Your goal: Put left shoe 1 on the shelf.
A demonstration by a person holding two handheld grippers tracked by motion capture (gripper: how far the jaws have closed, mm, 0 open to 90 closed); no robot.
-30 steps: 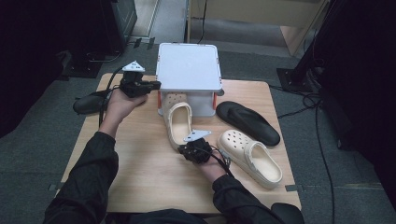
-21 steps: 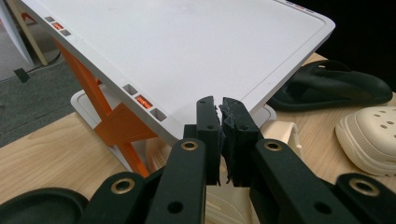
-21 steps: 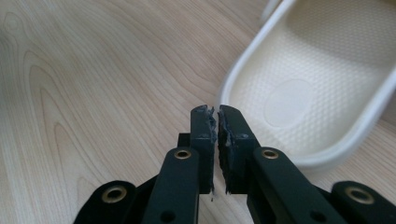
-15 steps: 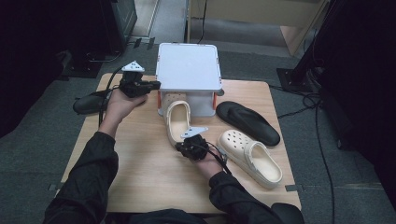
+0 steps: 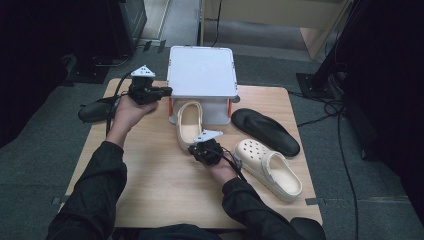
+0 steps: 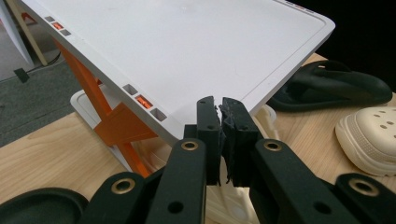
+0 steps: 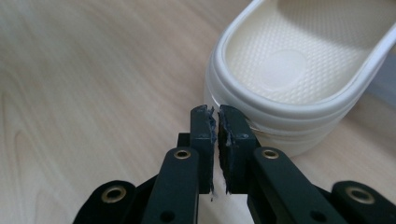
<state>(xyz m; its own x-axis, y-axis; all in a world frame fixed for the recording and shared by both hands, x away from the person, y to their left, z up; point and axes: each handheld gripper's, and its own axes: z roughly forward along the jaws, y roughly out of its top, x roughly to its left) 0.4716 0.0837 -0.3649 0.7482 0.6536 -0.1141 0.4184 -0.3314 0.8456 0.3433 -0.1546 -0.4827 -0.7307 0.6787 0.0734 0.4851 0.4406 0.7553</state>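
On the wooden table point(image 5: 150, 175) stands a small white rack point(image 5: 202, 70) with orange legs, and the heel end of a cream clog point(image 5: 188, 122) lies on the tabletop pointing toward the person, its toe end tucked under the rack's top shelf. The right gripper point(image 5: 199, 148) sits just at that heel, its jaws together with nothing between them; in the right gripper view the tips point(image 7: 214, 122) rest right against the clog's rounded heel rim point(image 7: 280, 116), which looks like the stance for a push that would slide the shoe farther under the shelf rather than a grab. The left gripper point(image 5: 159, 92) hangs by the rack's left edge, jaws also closed and empty, close enough to steady the rack, though contact cannot be told. A second cream clog point(image 5: 269, 167) lies to the right, apart from the rack. One black sandal point(image 5: 265, 130) lies beside it, and another black sandal point(image 5: 95, 109) rests at the table's left edge.
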